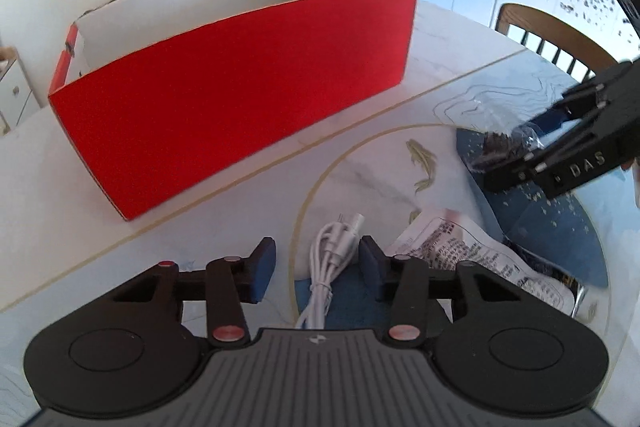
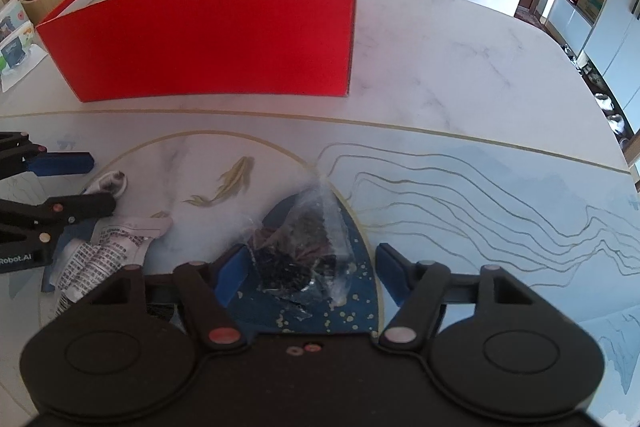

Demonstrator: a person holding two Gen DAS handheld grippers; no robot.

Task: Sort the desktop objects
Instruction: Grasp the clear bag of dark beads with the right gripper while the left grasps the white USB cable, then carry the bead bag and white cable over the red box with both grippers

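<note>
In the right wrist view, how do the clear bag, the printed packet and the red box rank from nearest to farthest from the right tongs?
From the right tongs:
1. Clear bag of dark bits: between the open fingers.
2. Printed packet: to the left, beside the left tongs.
3. Red box: farthest, straight ahead across the table.

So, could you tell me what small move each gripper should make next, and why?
Probably close both. The left gripper is open with the coiled white cable between its fingers, and the right gripper is open around the clear bag of dark bits. Neither is gripped yet, and the red box waits behind.
</note>
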